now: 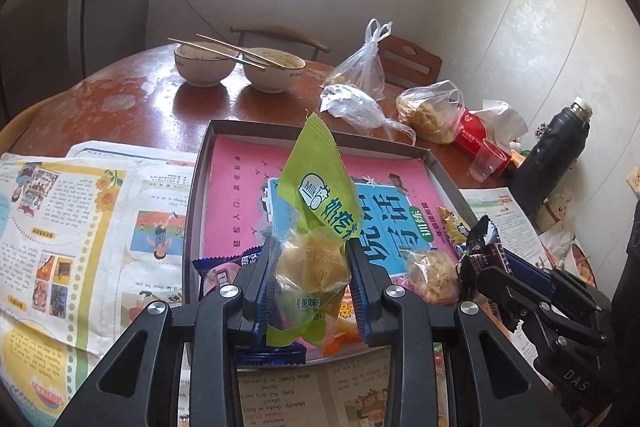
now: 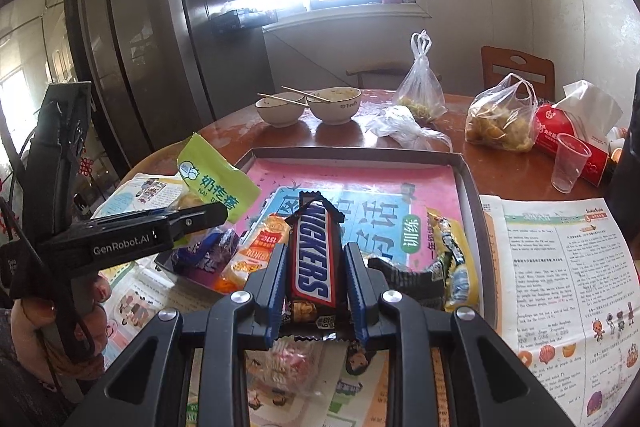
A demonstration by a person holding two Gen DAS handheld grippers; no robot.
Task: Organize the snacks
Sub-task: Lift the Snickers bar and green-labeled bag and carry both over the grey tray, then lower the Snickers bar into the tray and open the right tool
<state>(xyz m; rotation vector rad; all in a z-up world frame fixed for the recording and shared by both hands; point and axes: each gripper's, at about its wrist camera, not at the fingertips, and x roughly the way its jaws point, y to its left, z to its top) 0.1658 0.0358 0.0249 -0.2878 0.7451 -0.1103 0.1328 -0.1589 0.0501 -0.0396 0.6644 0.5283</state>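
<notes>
My left gripper (image 1: 310, 259) is shut on a green milk-snack packet (image 1: 316, 227) and holds it above the near edge of a shallow grey box (image 1: 320, 131) lined with a pink book. My right gripper (image 2: 314, 259) is shut on a Snickers bar (image 2: 314, 255), held over the box's near edge. In the left wrist view the right gripper (image 1: 490, 251) and its dark bar show at the right. In the right wrist view the left gripper (image 2: 200, 217) and the green packet (image 2: 216, 183) show at the left. Several loose snacks lie in the box: a yellow packet (image 2: 456, 267), an orange packet (image 2: 256, 255), a purple packet (image 2: 200, 259).
Two bowls with chopsticks (image 1: 240, 67) stand at the table's back. Plastic bags of food (image 1: 432, 111), a red tissue pack (image 1: 480, 143), a clear cup (image 1: 486, 159) and a black flask (image 1: 556, 151) sit right of the box. Newspaper (image 1: 80, 227) covers the table's near side.
</notes>
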